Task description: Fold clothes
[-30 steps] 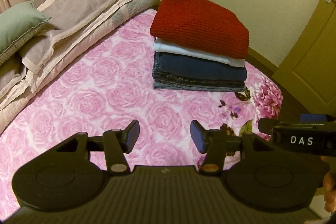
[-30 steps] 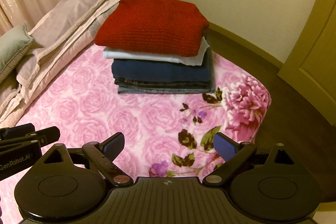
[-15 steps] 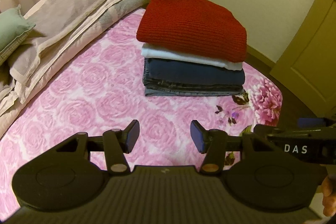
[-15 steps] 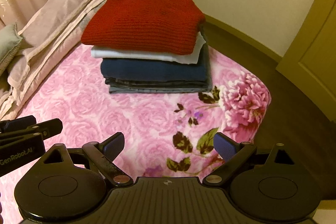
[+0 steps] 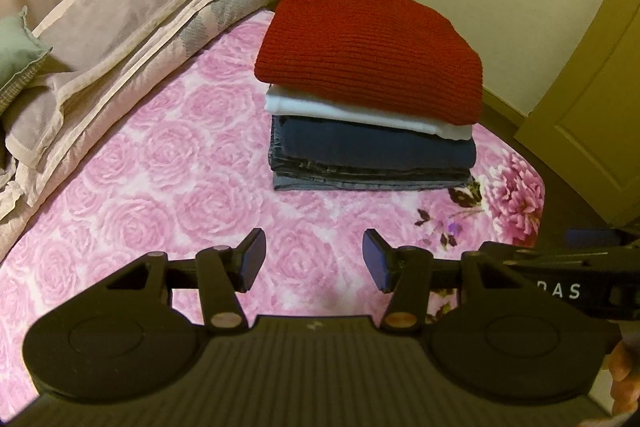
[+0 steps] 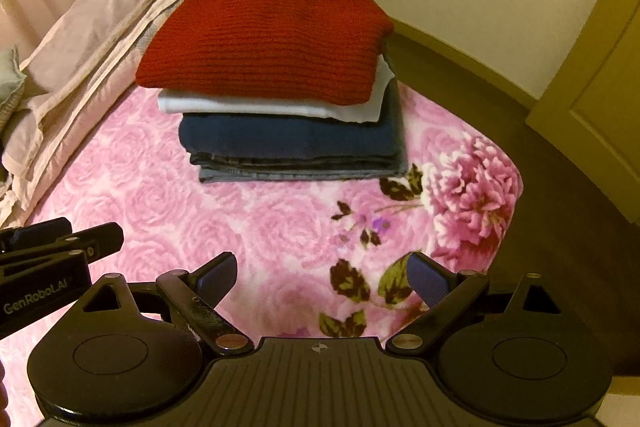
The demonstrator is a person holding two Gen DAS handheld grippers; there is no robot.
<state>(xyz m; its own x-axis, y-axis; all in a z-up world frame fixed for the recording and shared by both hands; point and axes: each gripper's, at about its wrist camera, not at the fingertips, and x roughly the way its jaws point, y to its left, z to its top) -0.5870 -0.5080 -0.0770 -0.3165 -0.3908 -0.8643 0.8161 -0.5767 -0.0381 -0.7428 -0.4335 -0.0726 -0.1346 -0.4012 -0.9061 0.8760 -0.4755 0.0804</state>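
Both the left claw [image 5: 314, 259] and the right claw [image 6: 322, 279] hang spread apart and empty above the pink rose blanket [image 5: 160, 179]. Ahead on the bed, well apart from them, sits the folded stack, a red sweater [image 6: 264, 35] topping white and denim layers.

Your left gripper [image 5: 314, 259] and right gripper [image 6: 322, 283] are matt black plastic with ribbed bodies; the finger pads [image 6: 427, 285] look like blue textured rubber. The red sweater [image 5: 368, 57] is a coarse ribbed knit. Under it you have a smooth white cloth [image 5: 360, 113], a soft, dull navy fabric [image 5: 372, 147] and jeans [image 6: 300, 169] in denim with stitched edges. The pink blanket [image 5: 160, 187] looks fleecy, printed with roses. The folded quilt [image 5: 132, 19] is smooth matt cotton. The door [image 5: 592, 99] is painted with a low sheen
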